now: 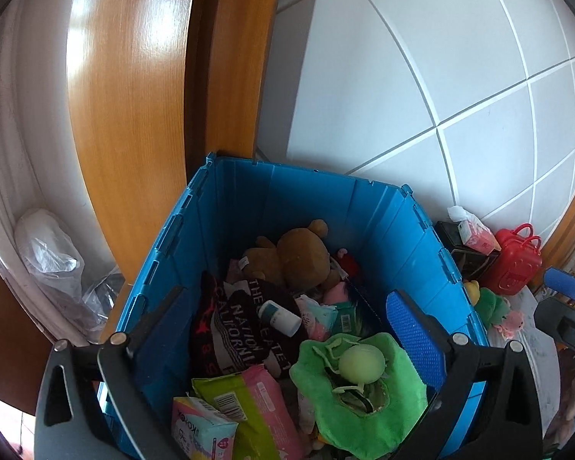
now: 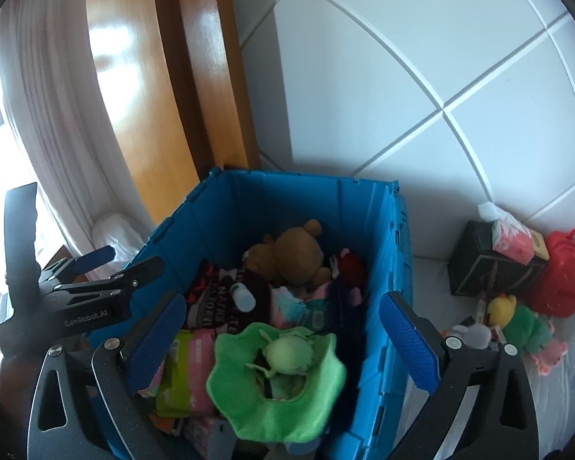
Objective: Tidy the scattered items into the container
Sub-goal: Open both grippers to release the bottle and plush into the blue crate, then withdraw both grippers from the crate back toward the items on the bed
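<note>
Both grippers' jaws wide, empty, above blue plastic folding crate [image 2: 383, 237]; left gripper [image 1: 287, 329], right gripper [image 2: 283, 329]. Green plush cabbage [image 2: 276, 379] lower centre, near rim.

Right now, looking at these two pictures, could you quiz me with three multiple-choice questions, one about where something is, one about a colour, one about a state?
1. Where does the brown plush bear lie?
A. in the blue plastic crate
B. on the white table
C. on the red case

2. What colour is the small plastic case with handles beside the crate?
A. yellow
B. red
C. black

3. How does the right gripper stand?
A. shut on the bear
B. shut on nothing
C. open

Answers: 1 A, crate walls surround it; 2 B, plainly red; 3 C, fingers wide apart, gripping nothing.
</note>
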A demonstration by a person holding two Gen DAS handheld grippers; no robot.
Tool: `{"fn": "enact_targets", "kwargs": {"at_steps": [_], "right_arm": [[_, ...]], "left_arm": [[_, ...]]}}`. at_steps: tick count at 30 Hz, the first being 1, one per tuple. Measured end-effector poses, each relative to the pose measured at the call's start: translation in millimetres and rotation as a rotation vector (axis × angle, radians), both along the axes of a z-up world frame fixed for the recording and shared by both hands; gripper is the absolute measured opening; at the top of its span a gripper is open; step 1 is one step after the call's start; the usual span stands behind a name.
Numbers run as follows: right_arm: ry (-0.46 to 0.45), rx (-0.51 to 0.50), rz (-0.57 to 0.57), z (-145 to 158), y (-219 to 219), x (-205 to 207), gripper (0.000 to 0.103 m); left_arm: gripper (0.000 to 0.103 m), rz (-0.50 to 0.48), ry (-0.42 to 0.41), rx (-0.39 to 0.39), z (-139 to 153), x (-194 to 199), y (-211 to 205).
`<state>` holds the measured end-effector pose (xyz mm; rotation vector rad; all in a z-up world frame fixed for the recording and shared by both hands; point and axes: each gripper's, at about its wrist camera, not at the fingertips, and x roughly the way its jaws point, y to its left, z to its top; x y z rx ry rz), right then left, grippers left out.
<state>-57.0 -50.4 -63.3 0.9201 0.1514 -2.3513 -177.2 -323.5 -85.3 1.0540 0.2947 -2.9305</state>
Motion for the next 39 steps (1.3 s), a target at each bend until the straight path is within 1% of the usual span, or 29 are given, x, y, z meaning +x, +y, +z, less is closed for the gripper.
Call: {"fn": "enact_targets", "kwargs": {"at_steps": [9,14,19,23,31,34,39], "right_arm": [[0.008,-0.022,0.021,1.9,32.5,19.7,0.102],[0.007,-0.049,0.047,2.8,60.7,26.0,0.102],[0.010,-0.039,0.097,3.1,86.2,33.1,0.102],[0.014,-0.040,0.129,7.2,109.1,36.4,0.102],[-0.005,-0.043,0.138,-1.1,159.6,28.1,0.102],[-0.010,-0.054,0.136,-2.9,176.8,25.1,0.102],[-0.005,-0.062,0.123,-9.6,204.4,19.6,0.102]], "left_arm": [[0.103,0.009,0.008,-0.009,6.8,20.4,30.5],[0.103,0.035,0.007,-0.037,12.9,34.4,55.5],[0.103,0.079,0.009,-0.045,19.6,49.5,81.2],[0.103,0.088,0.004,-0.049,22.9,57.9,109.1],[0.103,0.096,-0.008,-0.073,24.6,69.1,161.4],[0.103,0.086,-0.017,-0.081,24.7,70.7,180.1],[0.103,0.060,-0.004,-0.099,26.3,73.7,215.6]]}}
